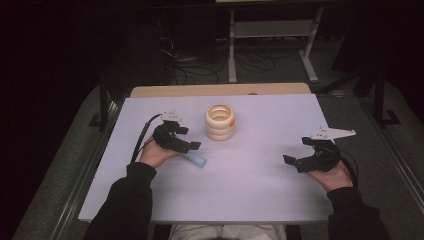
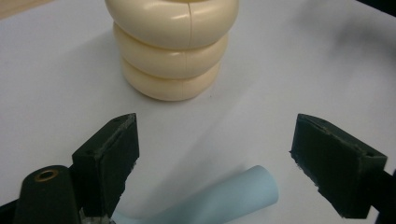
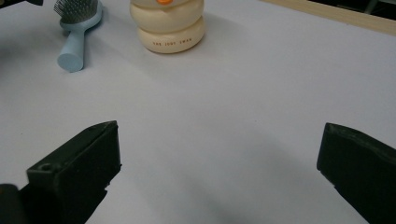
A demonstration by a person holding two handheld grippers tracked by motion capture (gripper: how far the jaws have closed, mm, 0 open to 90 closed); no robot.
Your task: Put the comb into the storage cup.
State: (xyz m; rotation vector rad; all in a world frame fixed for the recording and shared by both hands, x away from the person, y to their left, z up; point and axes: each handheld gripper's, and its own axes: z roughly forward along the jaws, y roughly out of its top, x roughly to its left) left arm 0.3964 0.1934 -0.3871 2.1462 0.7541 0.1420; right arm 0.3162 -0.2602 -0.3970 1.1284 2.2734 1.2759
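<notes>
Brush: pale blue plastic hairbrush (image 2: 224,198), handle lengthwise between my left fingers (image 2: 105,158), untouched
Fingers: both pairs apart

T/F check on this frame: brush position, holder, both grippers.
1. The light blue hairbrush lies flat on the table. True.
2. The left gripper is clamped on the brush handle. False: its jaws stand apart, the handle between them untouched.
3. The cream ringed holder stands upright. True.
4. The right gripper holds the holder. False: its jaws are open over bare table.
</notes>
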